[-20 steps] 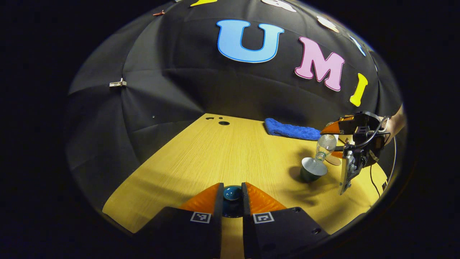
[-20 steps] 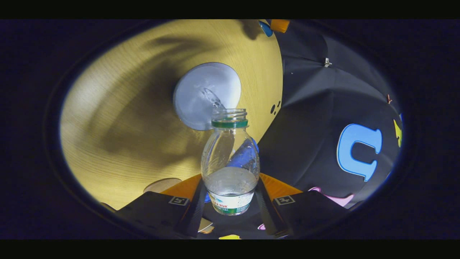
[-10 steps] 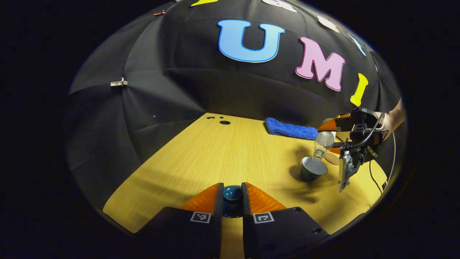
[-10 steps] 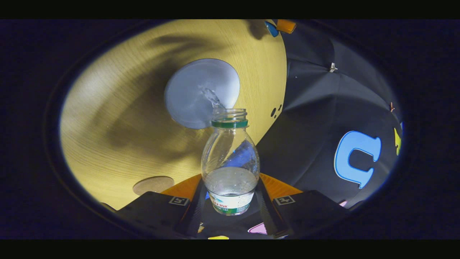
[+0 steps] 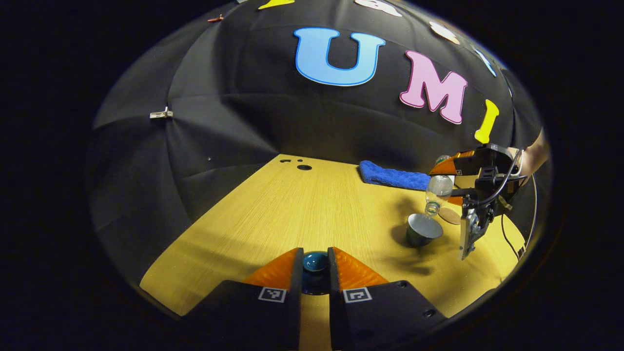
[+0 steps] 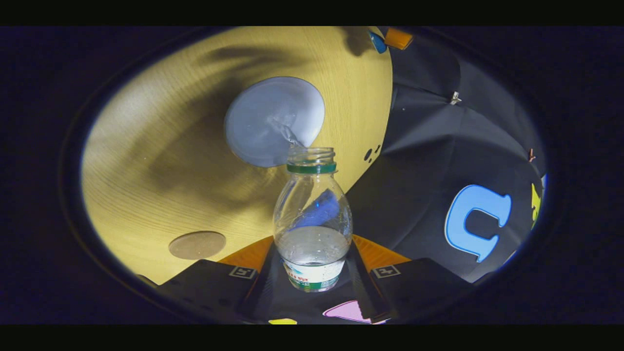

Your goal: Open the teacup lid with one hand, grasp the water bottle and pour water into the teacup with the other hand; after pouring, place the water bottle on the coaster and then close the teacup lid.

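In the left gripper view my left gripper [image 5: 315,265] is shut on the knob of the dark blue teacup lid [image 5: 315,262], held low over the wooden table [image 5: 292,204]. Far to the right the open dark teacup [image 5: 421,230] stands on the table, and the right gripper [image 5: 451,183] tilts the clear water bottle [image 5: 438,187] mouth-down over it. In the right gripper view my right gripper [image 6: 312,265] is shut on the water bottle [image 6: 312,219], a thin stream runs from its mouth into the teacup [image 6: 274,122], and the round brown coaster [image 6: 197,244] lies beside.
A folded blue cloth [image 5: 395,176] lies at the table's back edge behind the teacup. Small dark holes [image 5: 303,166] mark the far left corner of the tabletop. A person's forearm [image 5: 534,158] holds the right gripper at the right edge.
The right gripper has lifted a little and turned the bottle; the coaster has slid further into the right gripper view. Water keeps running into the cup. My left gripper has stayed still.
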A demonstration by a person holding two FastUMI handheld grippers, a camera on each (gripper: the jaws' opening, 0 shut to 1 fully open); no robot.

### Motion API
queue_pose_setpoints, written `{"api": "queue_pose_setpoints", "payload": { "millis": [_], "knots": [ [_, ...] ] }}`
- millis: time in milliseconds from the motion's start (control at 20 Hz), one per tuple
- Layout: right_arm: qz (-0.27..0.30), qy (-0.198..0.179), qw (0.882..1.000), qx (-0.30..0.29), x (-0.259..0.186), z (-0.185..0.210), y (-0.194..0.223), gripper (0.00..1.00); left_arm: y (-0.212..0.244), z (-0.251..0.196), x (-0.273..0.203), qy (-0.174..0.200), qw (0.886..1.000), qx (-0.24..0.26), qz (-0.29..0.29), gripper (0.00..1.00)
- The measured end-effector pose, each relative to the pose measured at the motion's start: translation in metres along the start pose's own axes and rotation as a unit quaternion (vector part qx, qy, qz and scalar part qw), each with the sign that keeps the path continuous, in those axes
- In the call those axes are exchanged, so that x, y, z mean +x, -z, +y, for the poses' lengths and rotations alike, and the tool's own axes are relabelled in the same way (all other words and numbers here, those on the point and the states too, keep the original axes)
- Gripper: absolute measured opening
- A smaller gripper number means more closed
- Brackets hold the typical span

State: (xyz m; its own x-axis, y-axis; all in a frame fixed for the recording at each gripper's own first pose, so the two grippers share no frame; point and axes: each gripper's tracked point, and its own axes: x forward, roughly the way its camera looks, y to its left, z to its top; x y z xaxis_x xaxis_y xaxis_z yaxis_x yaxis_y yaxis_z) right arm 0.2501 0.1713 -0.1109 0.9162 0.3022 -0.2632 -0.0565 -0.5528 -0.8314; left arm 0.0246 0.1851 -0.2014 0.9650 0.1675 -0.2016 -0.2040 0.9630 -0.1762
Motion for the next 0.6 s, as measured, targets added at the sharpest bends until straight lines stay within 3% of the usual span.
{"api": "queue_pose_setpoints", "payload": {
  "millis": [200,250,600],
  "knots": [
    [0.004,0.012,1.000,-0.012,-0.001,-0.008,0.002,0.71,0.000,-0.002,-0.002,0.000,1.000,0.002,-0.001,0.24],
    [0.004,0.016,1.000,-0.017,-0.001,-0.011,0.001,0.71,0.000,-0.003,-0.002,0.000,1.000,0.003,-0.002,0.28],
    [0.001,0.027,0.999,-0.031,-0.003,-0.017,0.002,0.71,-0.001,-0.007,-0.006,-0.003,1.000,0.005,-0.006,0.28]
  ]
}}
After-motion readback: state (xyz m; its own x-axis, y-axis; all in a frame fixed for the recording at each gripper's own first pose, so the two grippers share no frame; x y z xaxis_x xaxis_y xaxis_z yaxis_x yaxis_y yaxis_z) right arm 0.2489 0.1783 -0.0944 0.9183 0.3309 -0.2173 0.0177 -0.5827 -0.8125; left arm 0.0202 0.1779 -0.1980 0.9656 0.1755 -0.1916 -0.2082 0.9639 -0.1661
